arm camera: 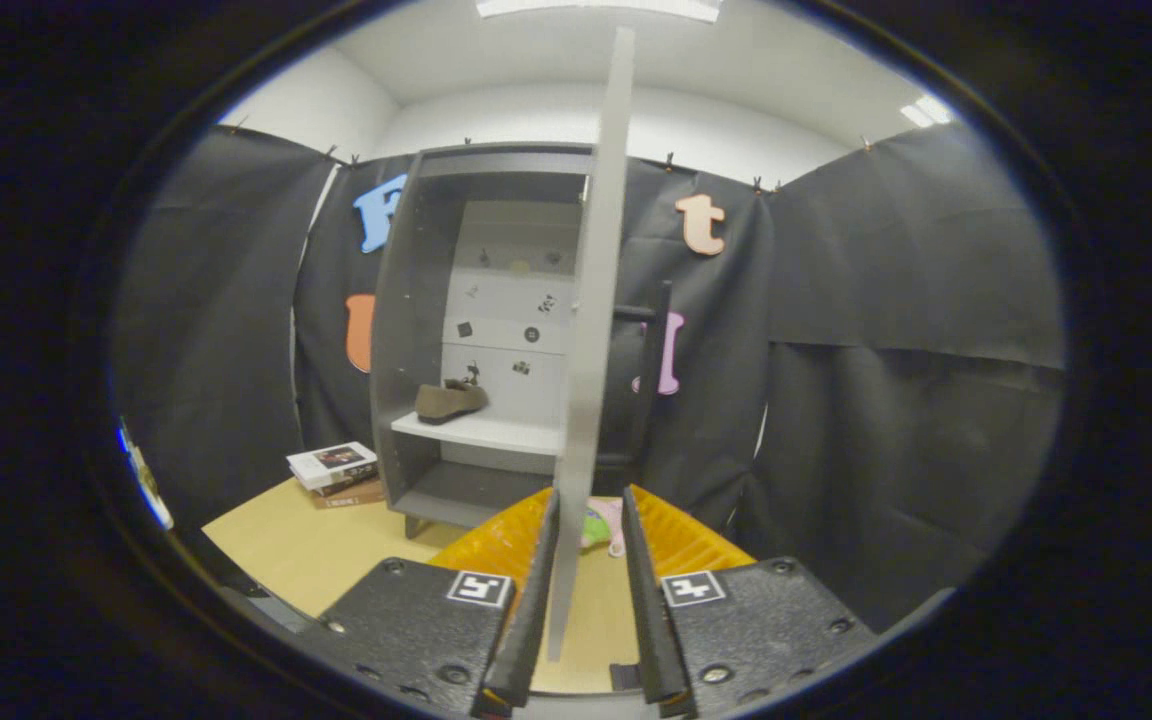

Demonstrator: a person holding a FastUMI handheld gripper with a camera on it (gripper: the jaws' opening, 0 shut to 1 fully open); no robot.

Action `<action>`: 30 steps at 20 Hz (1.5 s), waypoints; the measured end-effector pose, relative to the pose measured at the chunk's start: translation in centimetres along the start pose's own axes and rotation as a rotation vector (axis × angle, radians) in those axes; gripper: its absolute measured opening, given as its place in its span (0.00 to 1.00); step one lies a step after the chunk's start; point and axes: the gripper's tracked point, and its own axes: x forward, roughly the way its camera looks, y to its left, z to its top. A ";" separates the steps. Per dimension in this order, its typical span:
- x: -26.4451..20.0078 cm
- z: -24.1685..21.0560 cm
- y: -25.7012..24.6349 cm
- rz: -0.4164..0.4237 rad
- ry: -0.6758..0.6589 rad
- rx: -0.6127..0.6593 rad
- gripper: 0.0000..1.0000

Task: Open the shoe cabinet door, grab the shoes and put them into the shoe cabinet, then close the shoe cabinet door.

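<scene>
**Open cabinet, one shoe shelved, door edge between the claw's fingers**

Grey flat-panel shoe cabinet [436, 330], matte board, standing on a pale wood-grain desk [306, 545]; one. Its tall thin grey door [591, 330] is swung open, seen edge-on, with a dark bar handle [658, 350] on its far side. One brown soft low shoe [449, 400] lies on the white middle shelf [481, 432]; a darker grey bottom shelf sits beneath. Small dark markers dot the pale back panel. Stack of three flat books [334, 472], beside the cabinet's left foot. One ribbed orange plastic basket [681, 535] just ahead of the fingers, with a green and a pink item inside, not clear what. Claw [586, 560]: fingers narrowly parted, door's lower edge between them; contact cannot be told. Black cloth walls, white ceiling above.
</scene>
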 end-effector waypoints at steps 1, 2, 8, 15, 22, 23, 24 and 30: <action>0.0 -1.8 1.7 0.015 0.006 -0.003 0.55; -0.2 -3.1 3.4 0.037 0.008 -0.013 0.68; 1.2 -8.1 8.4 0.011 -0.052 0.026 0.99; 6.3 -15.1 14.5 0.013 -0.047 0.006 0.99; 13.5 -23.0 18.8 0.047 0.038 0.010 0.99; 14.4 -24.0 19.3 0.051 0.057 0.009 0.99; 15.4 -24.8 19.8 0.056 0.073 0.011 0.99; 20.1 -31.1 22.2 0.073 0.216 0.043 0.95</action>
